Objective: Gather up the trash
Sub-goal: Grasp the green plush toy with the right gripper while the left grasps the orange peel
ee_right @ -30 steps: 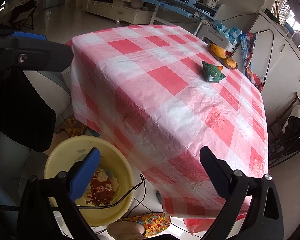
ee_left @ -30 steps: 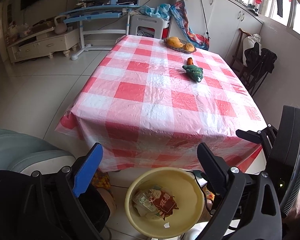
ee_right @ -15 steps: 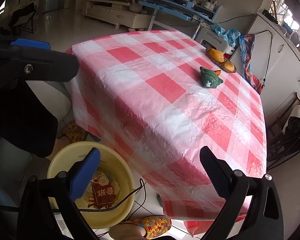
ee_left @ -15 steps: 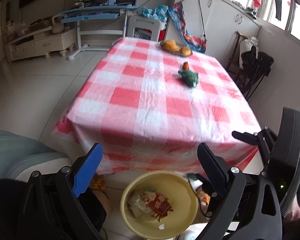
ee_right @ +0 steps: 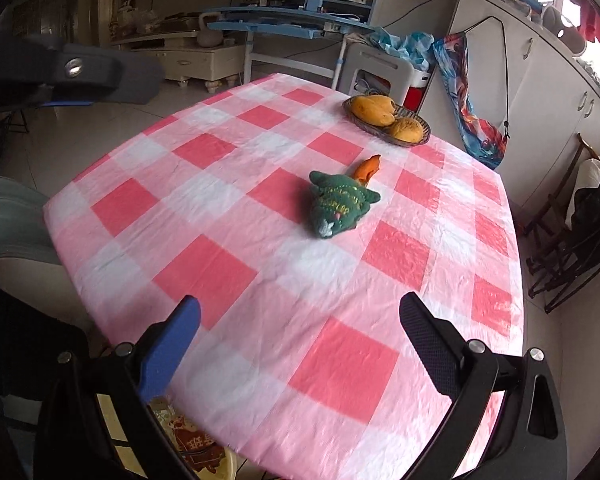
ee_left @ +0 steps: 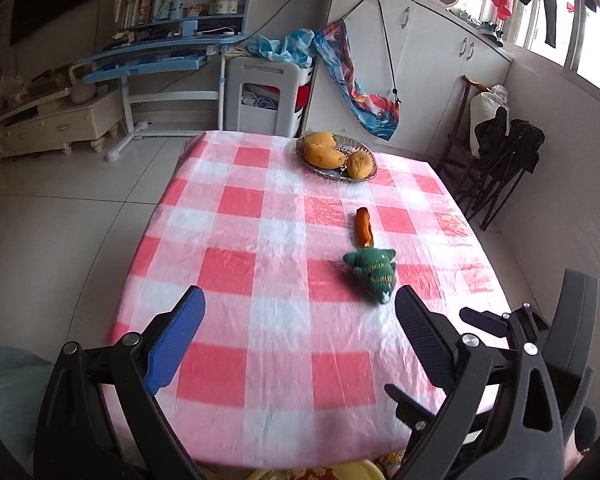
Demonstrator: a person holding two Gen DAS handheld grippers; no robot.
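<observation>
A yellow bin (ee_right: 220, 458) with printed wrappers (ee_right: 192, 438) in it stands on the floor under the near table edge; only its rim (ee_left: 352, 472) shows in the left wrist view. On the red-and-white checked table (ee_left: 236, 264) lie a green knitted toy (ee_left: 374, 270) and an orange scrap (ee_left: 364, 226) just behind it. My left gripper (ee_left: 300, 320) hovers open and empty over the near part of the table. My right gripper (ee_right: 300, 312) is open too, nothing between its fingers, with the green knitted toy (ee_right: 338, 204) and orange scrap (ee_right: 367, 168) ahead of it.
A dish of yellow fruit (ee_left: 336, 156) sits at the table's far end. A pale armchair (ee_right: 8, 220) is left of the table and folded black chairs (ee_left: 500, 160) right of it. White cabinets (ee_left: 440, 60) and a blue desk (ee_left: 160, 56) line the back.
Both grippers have risen and tipped up from the bin toward the tabletop. The bin has slid almost out of view at the bottom. Both stay open and empty.
</observation>
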